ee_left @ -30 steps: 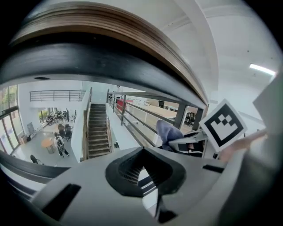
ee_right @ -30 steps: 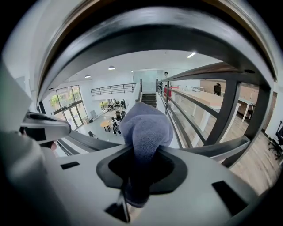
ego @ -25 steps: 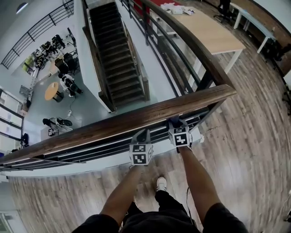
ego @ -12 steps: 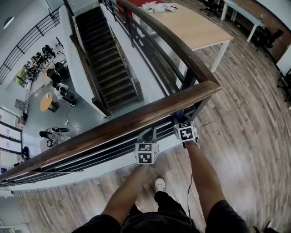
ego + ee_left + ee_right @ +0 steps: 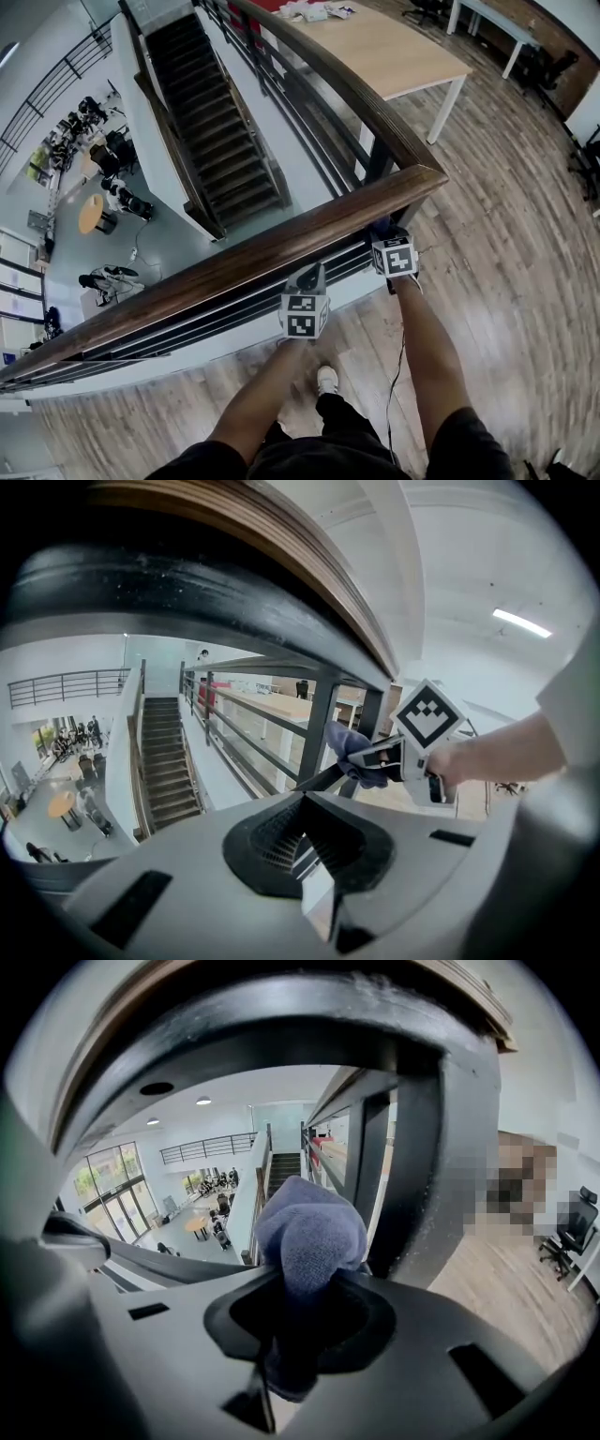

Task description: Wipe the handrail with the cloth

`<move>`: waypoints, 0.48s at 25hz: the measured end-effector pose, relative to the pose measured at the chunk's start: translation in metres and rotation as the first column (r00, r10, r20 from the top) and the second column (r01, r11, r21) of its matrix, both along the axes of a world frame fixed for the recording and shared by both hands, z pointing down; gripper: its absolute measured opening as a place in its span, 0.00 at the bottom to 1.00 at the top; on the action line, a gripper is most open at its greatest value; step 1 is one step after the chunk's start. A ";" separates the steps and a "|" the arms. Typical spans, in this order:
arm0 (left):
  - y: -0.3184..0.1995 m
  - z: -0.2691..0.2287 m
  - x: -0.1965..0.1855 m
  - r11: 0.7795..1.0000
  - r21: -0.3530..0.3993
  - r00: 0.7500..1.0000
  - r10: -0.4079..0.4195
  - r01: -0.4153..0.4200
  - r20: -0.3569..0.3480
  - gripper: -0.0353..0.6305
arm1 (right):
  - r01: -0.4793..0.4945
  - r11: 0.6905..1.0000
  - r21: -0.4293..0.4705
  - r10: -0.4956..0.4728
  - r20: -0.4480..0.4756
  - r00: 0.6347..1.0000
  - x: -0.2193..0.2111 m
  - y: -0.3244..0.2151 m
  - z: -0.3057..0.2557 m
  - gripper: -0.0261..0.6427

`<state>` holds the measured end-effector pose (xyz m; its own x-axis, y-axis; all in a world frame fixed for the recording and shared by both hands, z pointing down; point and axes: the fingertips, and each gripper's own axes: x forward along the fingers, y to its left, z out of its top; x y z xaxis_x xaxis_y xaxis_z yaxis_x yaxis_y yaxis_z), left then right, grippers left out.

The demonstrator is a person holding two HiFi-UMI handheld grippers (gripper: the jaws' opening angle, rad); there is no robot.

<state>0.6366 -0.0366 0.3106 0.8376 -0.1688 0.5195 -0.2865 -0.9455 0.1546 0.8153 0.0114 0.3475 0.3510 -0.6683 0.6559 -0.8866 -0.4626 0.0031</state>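
Note:
The dark wooden handrail point(image 5: 244, 255) runs from lower left up to a corner at the right. My right gripper point(image 5: 382, 236) sits just under the rail beside that corner, shut on a blue cloth point(image 5: 378, 227). In the right gripper view the cloth point(image 5: 309, 1232) bulges out of the jaws below the rail's black underside point(image 5: 281, 1044). My left gripper point(image 5: 307, 276) is further left under the rail, shut with nothing in it. The left gripper view shows the rail's underside point(image 5: 187, 583) overhead, with the right gripper point(image 5: 375, 754) and cloth point(image 5: 349, 750) ahead.
A second handrail point(image 5: 328, 70) runs away from the corner. Black metal bars point(image 5: 187, 319) fill the railing below. Beyond it a staircase point(image 5: 216, 122) drops to a lower floor with people and a round table point(image 5: 91, 211). A long wooden table point(image 5: 394, 47) stands behind.
My right gripper has carried the cloth to the right along the rail, closer to the corner. The left gripper has kept its place under the rail.

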 end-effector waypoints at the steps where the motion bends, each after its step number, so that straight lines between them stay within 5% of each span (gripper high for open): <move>1: 0.001 0.001 0.001 1.000 0.000 1.000 0.002 -0.002 0.003 0.06 | -0.002 1.000 -0.001 0.002 -0.001 1.000 0.004 0.002 0.001 0.17; 7: 0.001 0.007 -0.009 1.000 -0.004 1.000 -0.003 0.003 -0.009 0.06 | -0.064 0.997 0.034 0.064 0.006 0.998 0.012 0.011 0.005 0.17; 12: -0.013 0.007 -0.038 0.999 -0.014 0.994 -0.050 0.049 -0.101 0.06 | -0.131 0.976 0.176 0.148 -0.089 0.985 -0.011 0.012 -0.008 0.17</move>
